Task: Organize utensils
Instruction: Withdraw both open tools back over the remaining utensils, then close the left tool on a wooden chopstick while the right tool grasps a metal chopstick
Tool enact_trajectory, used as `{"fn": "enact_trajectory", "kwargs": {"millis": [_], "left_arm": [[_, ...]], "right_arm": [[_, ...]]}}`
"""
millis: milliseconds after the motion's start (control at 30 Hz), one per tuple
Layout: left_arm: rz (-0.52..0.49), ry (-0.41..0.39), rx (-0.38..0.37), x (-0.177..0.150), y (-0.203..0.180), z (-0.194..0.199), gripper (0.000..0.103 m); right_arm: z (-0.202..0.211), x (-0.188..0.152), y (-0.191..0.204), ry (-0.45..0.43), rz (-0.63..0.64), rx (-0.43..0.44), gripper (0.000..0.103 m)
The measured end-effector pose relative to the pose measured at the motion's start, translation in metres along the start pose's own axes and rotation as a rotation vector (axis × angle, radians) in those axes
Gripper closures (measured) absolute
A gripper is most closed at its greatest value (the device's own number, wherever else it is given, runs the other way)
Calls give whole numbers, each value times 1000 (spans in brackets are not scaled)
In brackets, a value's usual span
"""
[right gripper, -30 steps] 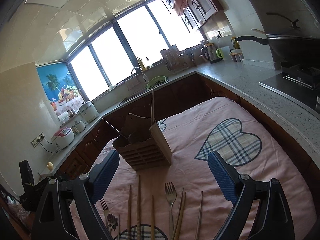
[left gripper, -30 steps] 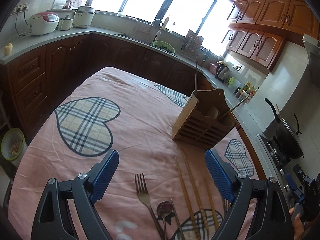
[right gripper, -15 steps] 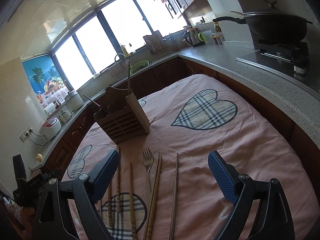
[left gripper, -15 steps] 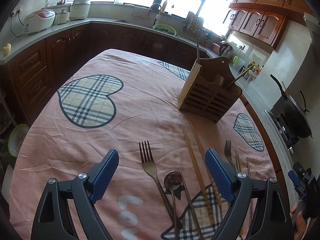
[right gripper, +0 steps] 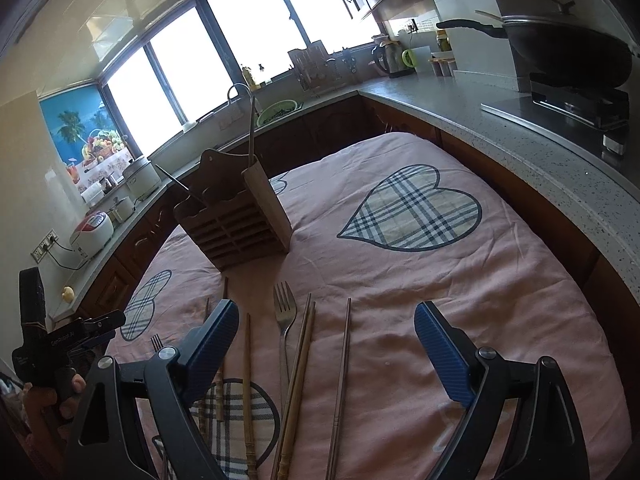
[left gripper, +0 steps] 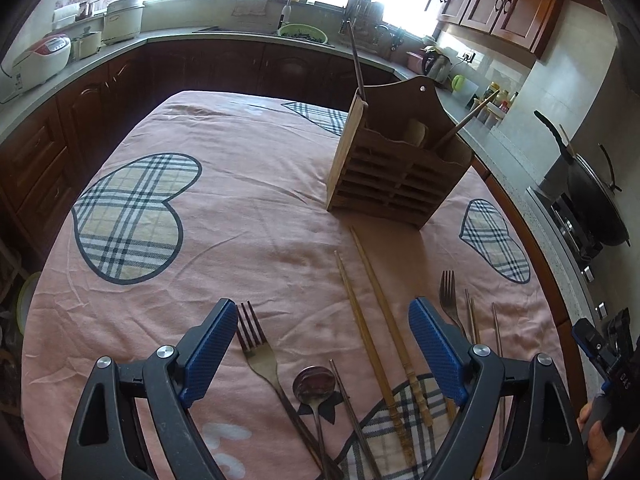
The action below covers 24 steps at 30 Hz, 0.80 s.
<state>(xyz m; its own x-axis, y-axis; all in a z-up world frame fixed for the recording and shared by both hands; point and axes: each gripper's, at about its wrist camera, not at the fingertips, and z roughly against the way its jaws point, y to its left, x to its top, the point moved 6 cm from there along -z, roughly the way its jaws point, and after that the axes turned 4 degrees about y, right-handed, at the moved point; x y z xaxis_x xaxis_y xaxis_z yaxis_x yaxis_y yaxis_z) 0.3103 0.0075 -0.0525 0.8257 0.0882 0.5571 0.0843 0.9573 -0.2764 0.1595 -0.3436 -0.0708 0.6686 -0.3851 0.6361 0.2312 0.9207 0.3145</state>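
**Utensils laid out on a cloth-covered counter, both tongs held apart above them**

A row of utensils lies along the near edge of the counter, on a pink cloth [left gripper: 248,200] printed with plaid hearts. From the left wrist view: a fork [left gripper: 260,354], a spoon [left gripper: 314,386] just beside it, a thin metal chopstick [left gripper: 352,412], two wooden chopsticks [left gripper: 372,312] lying close together, then a second fork [left gripper: 448,294] and more chopsticks nearer the right edge. Beyond them, towards the middle of the counter, stands a wooden utensil holder [left gripper: 392,160] with slatted sides; a few sticks rise from its compartments.

The left tongs [left gripper: 322,344] hang above the first fork, spoon and wooden chopsticks, blue pads wide apart, gripping nothing. The right tongs [right gripper: 326,346] hang over the second fork [right gripper: 285,312] and the chopsticks beside it, also wide apart and holding nothing.

A dark wood kitchen worktop with a sink, a rice cooker and a wok surrounds the counter.
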Motion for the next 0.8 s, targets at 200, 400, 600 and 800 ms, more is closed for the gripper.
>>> {"fn": "enact_trajectory", "kwargs": {"millis": [200,400,600,800], "left_arm": [[-39,34,23,22,-14,-29,22],[-92,112,34,40,-35,-73,32],[-140,166,74,59,-48,-123,40],[-127,235,90,67,-44,-172,49]], "right_arm": [[-25,0,1,68,29,-22,24],[-56,-2,5,156,62,-40,40],[-83,-5,5,232,88,-55,52],[-107,-8,2,284,105,-66,53]]}}
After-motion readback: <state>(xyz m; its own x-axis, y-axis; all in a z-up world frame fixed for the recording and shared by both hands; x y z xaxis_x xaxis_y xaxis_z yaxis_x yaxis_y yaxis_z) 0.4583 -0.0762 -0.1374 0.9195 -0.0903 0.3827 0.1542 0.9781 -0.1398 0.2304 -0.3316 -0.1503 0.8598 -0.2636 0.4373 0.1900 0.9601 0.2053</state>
